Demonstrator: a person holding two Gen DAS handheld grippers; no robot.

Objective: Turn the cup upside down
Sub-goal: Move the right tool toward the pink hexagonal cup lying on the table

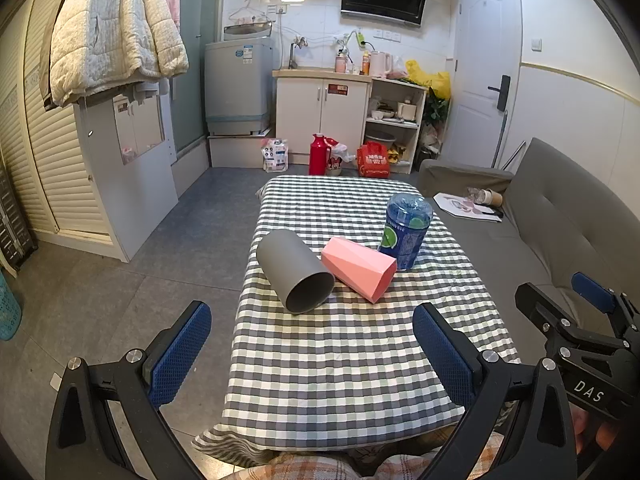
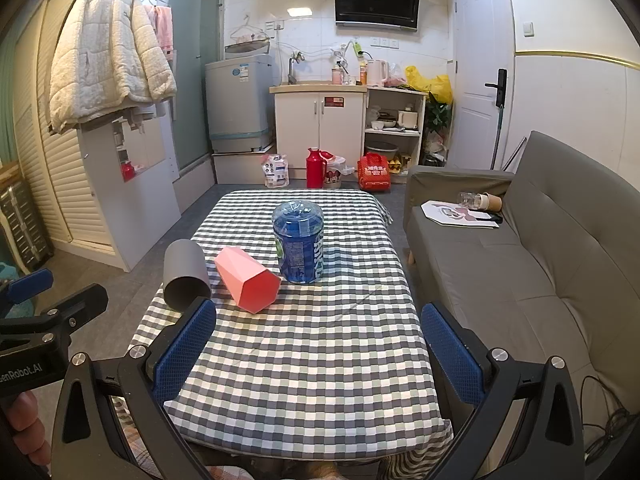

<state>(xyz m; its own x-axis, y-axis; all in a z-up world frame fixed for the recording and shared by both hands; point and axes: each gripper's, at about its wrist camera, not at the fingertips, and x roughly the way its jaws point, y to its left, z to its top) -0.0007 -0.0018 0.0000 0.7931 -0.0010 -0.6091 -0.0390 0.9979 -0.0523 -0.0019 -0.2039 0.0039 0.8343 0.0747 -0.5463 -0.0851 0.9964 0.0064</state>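
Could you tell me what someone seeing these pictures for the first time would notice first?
Two cups lying on their sides in the middle of the checked tablecloth: a grey cup with its mouth toward the camera, and a pink faceted cup beside it. Just behind the pink one stands a blue plastic bottle, bottom up. Both claws, left and right, hover open near the table's near edge.

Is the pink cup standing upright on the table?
No, the pink cup lies on its side beside the grey cup.

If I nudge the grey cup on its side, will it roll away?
Probably. The grey cup lies on its side, round and smooth, so it likely rolls easily. The pink cup beside it may block one direction. It looks hollow and light, so the open left gripper should lift it easily.
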